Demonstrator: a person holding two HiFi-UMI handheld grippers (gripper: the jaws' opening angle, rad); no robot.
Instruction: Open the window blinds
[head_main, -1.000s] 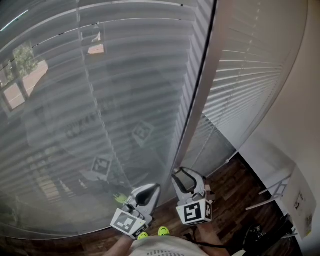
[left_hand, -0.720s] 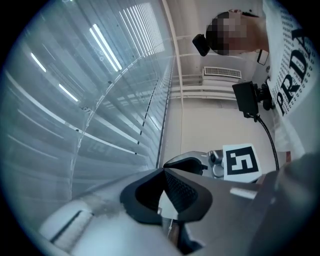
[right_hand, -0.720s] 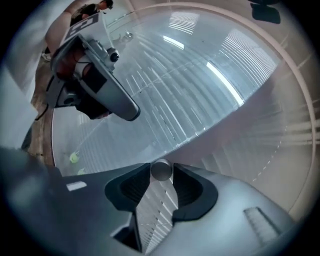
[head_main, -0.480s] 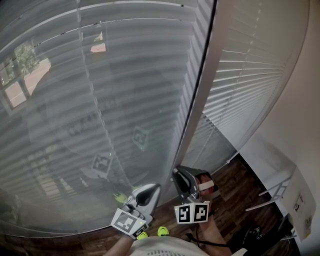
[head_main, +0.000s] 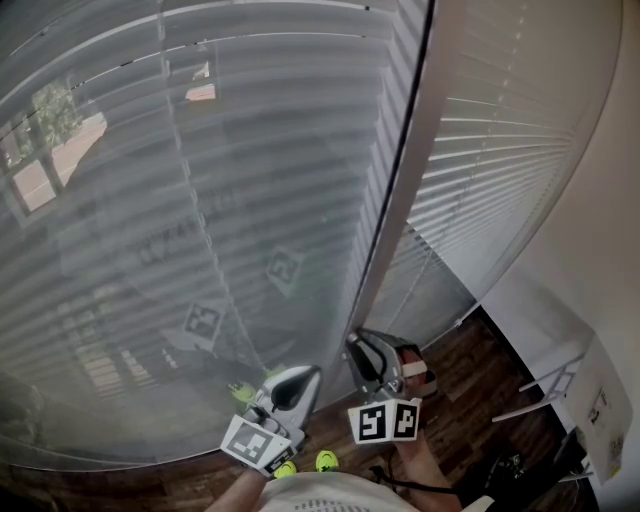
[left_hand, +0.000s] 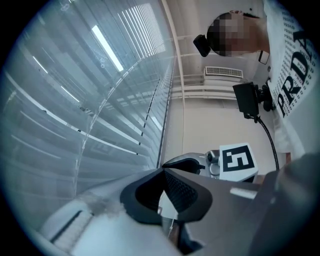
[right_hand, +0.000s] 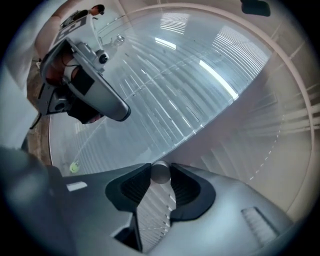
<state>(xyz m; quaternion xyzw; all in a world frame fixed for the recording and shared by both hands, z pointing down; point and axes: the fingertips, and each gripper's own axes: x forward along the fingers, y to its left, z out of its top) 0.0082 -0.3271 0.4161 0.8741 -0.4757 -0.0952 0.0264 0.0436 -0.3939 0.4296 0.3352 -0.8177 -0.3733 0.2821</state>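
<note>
Head view: blinds fill upper left and centre, slats near shut; more slats upper right, past window frame. Lower centre: right gripper at frame's foot, left gripper just beside. Wand not traceable here.

Left gripper view: jaws clenched, tips meeting; whether thin cord is pinched is unclear. Best held steady, out of the way.

Right gripper view: jaws closing on tilt wand, pads touching its sides. Firm pinch first, then roll about wand's own axis, no sideways pull. Wand's upper run is hidden.
</note>
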